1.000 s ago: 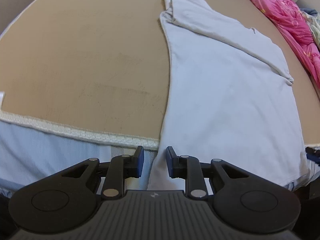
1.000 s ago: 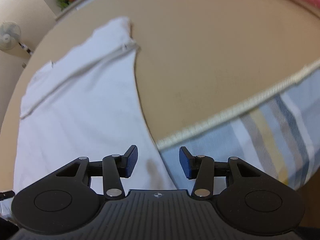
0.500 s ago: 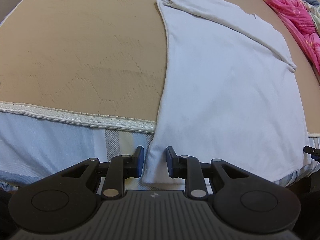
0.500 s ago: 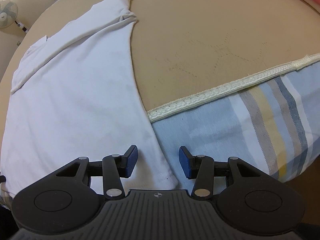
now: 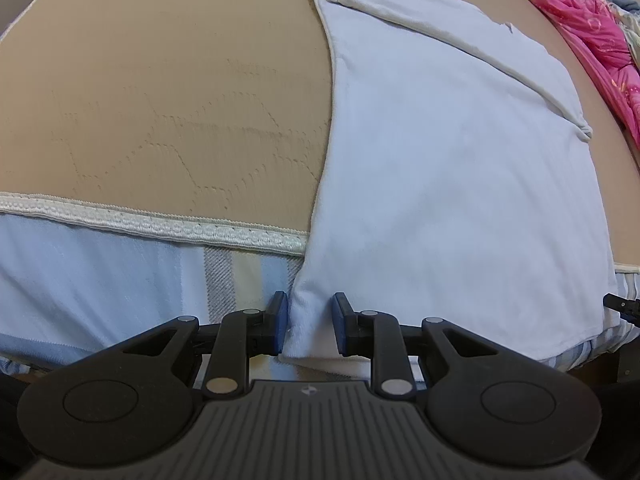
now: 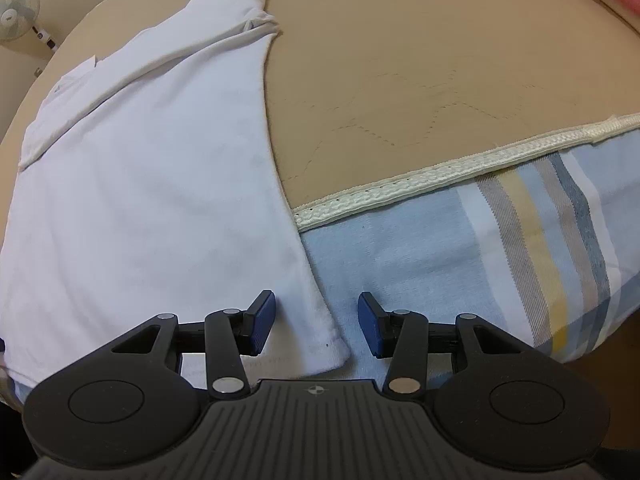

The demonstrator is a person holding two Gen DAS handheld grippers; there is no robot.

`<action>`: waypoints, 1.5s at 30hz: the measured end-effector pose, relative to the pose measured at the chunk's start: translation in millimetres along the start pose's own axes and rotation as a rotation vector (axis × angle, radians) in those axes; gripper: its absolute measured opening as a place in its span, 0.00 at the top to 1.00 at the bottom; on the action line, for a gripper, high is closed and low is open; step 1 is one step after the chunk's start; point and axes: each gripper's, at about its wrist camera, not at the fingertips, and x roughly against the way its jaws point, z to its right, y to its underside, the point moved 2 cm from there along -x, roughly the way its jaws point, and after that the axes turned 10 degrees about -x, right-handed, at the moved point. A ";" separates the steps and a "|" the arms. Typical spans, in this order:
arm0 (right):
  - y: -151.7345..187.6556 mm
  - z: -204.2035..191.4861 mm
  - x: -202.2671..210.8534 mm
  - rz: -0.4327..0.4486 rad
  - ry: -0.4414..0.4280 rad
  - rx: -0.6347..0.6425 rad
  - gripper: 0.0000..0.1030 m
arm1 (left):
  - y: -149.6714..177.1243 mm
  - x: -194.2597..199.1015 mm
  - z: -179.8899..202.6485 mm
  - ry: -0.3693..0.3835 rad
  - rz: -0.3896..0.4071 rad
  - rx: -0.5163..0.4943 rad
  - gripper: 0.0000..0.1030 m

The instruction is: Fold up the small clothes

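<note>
White t-shirt (image 5: pixel 452 184) lies flat on the tan mattress pad (image 5: pixel 168 92), sleeves folded in across the top; its hem end hangs over the bed edge onto the blue striped sheet (image 5: pixel 120 280); lace trim (image 5: pixel 160 226) marks that edge.

Left gripper (image 5: pixel 308 326): jaws partly open, a narrow gap; the shirt's lower-left hem corner sits between the blue pads (image 5: pixel 280 320); fabric looks to touch the left pad, clear of the right one; not clamped.

Right gripper (image 6: pixel 317 326): jaws open wider; the shirt (image 6: pixel 140 184) puts its lower-right hem corner in the gap, nearer the left pad (image 6: pixel 262 322); striped sheet (image 6: pixel 500 248) shows through the rest of the gap; nothing held.

Both grippers are low at the bed edge, one at each hem corner; the tip of the right gripper shows at the far right edge of the left wrist view (image 5: pixel 622 306).

Pink quilt (image 5: pixel 592 36) bunched along the far right side of the bed, apart from the shirt; a standing fan (image 6: pixel 16 10) by the wall, top left in the right wrist view.
</note>
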 end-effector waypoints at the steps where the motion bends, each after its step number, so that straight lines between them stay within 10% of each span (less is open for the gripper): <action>1: 0.2 -0.3 -0.2 -0.001 -0.001 0.003 0.53 | 0.0 -0.3 0.1 0.001 0.000 0.000 0.74; 7: 3.5 -6.3 -0.2 -0.016 -0.032 0.036 0.75 | 0.3 -2.0 0.4 0.010 -0.002 -0.011 0.75; 10: 4.7 -7.0 -0.7 -0.031 -0.059 0.036 0.92 | 0.6 -1.3 4.7 0.024 0.002 -0.033 0.93; 22: 9.1 -10.2 0.5 -0.033 -0.056 0.054 0.86 | 6.6 -3.5 5.3 0.023 -0.018 0.004 0.82; 28: 9.0 -11.1 5.3 -0.008 -0.071 0.058 0.94 | 5.0 10.0 13.3 0.024 0.048 -0.040 0.94; 45: -0.7 18.3 162.5 0.297 -0.567 -0.091 0.95 | 31.5 190.3 22.4 0.177 0.436 -0.162 0.95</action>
